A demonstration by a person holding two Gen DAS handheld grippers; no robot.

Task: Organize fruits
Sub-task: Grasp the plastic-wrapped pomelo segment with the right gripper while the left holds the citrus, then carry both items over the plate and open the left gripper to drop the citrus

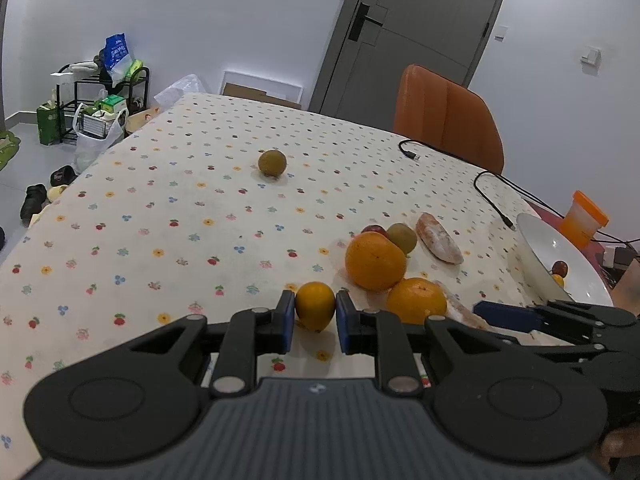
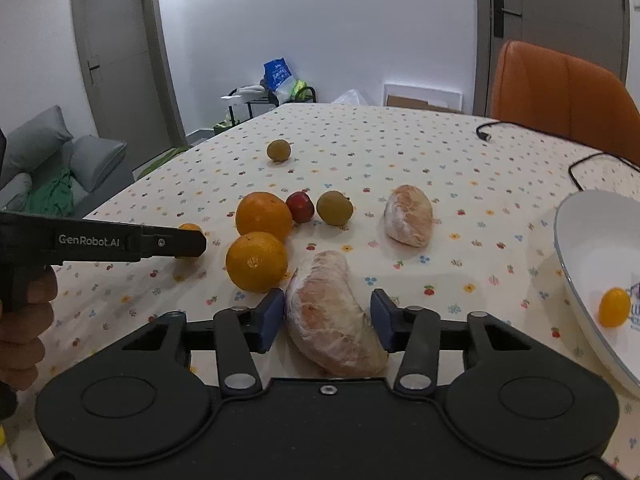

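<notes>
Two small fruits lie in the white bowl (image 2: 576, 240) at right; the left gripper (image 1: 315, 312) pinches a small orange citrus (image 1: 315, 306), the right gripper (image 2: 328, 316) gapes around a peeled pomelo segment (image 2: 332, 312), and the rest wait mid-frame.

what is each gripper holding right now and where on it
The left gripper pinches a small orange fruit across its sides. The right gripper straddles a peeled pomelo segment around its middle, jaws open, not yet gripping.

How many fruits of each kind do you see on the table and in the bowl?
Large oranges: 2
Small yellow-orange fruits: 2
Green-brown round fruits: 2
Red fruits: 2
Peeled pomelo pieces: 2
Total: 10
</notes>
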